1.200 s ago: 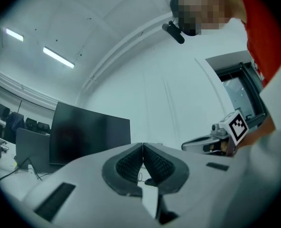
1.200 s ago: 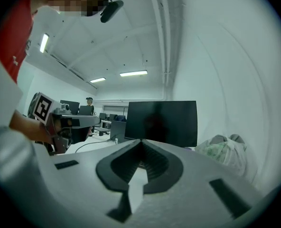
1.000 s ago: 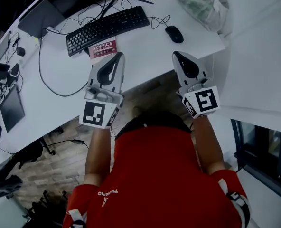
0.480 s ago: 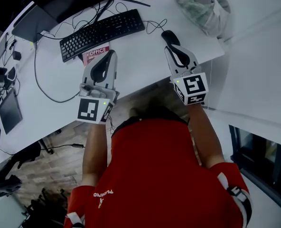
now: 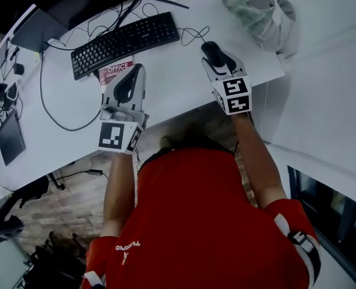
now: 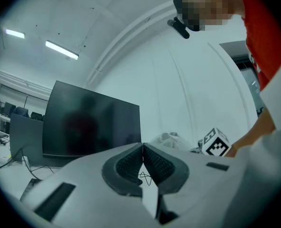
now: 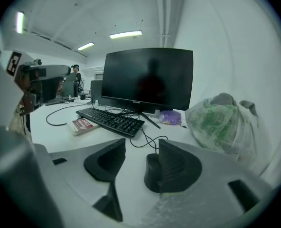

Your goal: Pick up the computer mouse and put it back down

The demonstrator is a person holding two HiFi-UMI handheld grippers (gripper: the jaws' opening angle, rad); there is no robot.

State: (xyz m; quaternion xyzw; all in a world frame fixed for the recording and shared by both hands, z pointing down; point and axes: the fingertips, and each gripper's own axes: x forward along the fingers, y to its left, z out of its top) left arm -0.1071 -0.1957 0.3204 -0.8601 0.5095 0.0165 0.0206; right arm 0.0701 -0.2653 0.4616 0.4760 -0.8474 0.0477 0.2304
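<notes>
As the right gripper (image 5: 209,52) is opening around the mouse (image 7: 152,172) (left gripper (image 6: 143,146) closed, empty), keyboard (image 5: 125,37) and bag (image 5: 262,14) flank it.

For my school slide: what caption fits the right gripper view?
Right gripper, jaws opening, mouse between them, keyboard and monitor behind.

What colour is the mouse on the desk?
Black. The computer mouse shows best in the right gripper view.

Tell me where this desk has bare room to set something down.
Widest bare patch: desk between the red booklet and the mouse, in front of the keyboard. Another lies left of the booklet, inside the looping cable. Crowded: wires behind the keyboard, plastic bag at the right corner.
</notes>
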